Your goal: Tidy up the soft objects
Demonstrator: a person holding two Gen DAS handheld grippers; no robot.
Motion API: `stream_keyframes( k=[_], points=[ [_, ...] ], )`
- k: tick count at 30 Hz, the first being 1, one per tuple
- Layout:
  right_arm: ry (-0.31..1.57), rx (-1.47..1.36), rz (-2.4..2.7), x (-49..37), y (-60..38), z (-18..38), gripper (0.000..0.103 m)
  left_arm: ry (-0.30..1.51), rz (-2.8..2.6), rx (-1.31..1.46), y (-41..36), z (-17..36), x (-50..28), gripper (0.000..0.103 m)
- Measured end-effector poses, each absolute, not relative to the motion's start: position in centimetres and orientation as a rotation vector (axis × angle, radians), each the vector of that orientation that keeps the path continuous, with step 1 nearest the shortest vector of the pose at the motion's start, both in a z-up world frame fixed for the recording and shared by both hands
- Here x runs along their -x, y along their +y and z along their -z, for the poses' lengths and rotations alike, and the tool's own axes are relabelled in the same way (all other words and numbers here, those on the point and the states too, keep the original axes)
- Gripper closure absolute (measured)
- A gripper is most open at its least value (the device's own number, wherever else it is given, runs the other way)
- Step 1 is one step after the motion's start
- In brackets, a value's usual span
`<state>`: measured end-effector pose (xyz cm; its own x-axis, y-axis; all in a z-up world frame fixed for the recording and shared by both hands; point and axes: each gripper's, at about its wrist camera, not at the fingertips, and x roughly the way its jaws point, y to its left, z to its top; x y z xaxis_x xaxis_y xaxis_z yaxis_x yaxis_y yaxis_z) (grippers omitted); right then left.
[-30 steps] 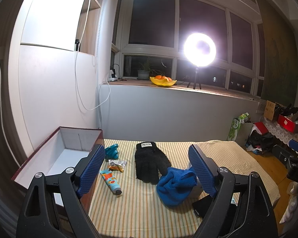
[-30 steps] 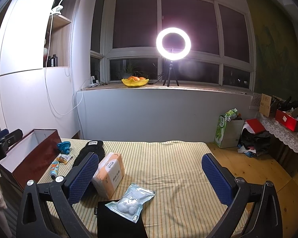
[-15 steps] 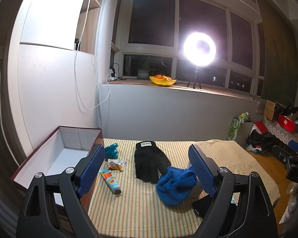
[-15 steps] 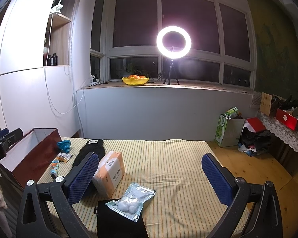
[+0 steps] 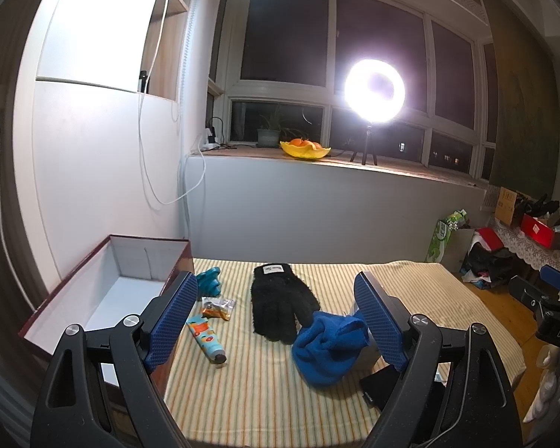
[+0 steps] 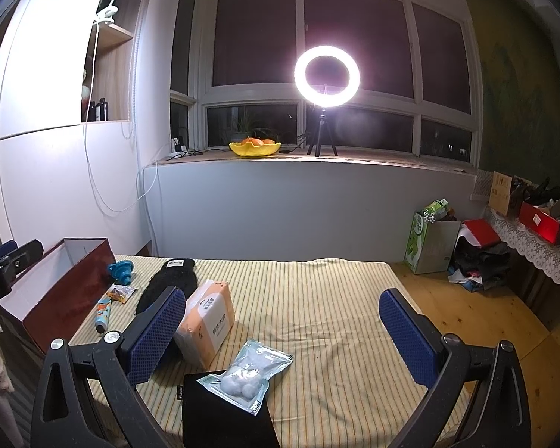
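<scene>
Blue fleece hat [image 5: 326, 351]: crumpled near the bed's front edge, just inside your left gripper's [image 5: 276, 321] right finger, its rim touching the fingertips of the black knit glove [image 5: 280, 300].
Black knit glove: flat, cuff toward the bed's far edge, mid-left.
Red storage box [image 5: 104, 287]: open, empty white interior, standing at the bed's left edge.
Striped bedspread [image 6: 317, 298]: carries everything.

Left gripper: spread wide, nothing held, hovering above the front edge.
Right gripper [image 6: 280, 330]: likewise wide and empty.

Step in hand, as I judge it: nothing collected yet; you are lining up a first pick. The hat is nearest. Next move calls for lowering the left gripper over its bunched middle, pinching, then carrying it left into the box.

Other items: tissue pack [image 6: 207, 321] and bagged cotton balls [image 6: 248, 373] before the right gripper, the bag lying on a black folded cloth [image 6: 220, 418]. Probably not soft: printed tube [image 5: 206, 338], snack packet [image 5: 216, 304], teal plastic toy [image 5: 209, 283], all between glove and box. Carry above them.
</scene>
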<state>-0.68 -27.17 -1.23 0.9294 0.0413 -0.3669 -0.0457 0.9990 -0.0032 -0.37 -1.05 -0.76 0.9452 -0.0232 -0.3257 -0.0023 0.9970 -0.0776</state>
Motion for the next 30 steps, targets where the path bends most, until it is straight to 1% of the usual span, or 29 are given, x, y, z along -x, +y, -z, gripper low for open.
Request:
stream_keyframes(
  k=[17,24,30],
  points=[
    [0.425,-0.011,-0.062,0.2,-27.8,1.8,0.000,0.387,0.022,0.085,-1.1,1.9,0.0,0.017],
    [0.477,-0.001,-0.095,0.1,-28.5,3.1,0.000,0.475,0.071,0.100,-1.5,4.2,-0.2,0.017],
    [0.591,-0.080,-0.148,-0.8,-30.5,5.2,0.000,0.566,0.143,0.097,-2.5,6.5,0.0,0.017]
  ],
)
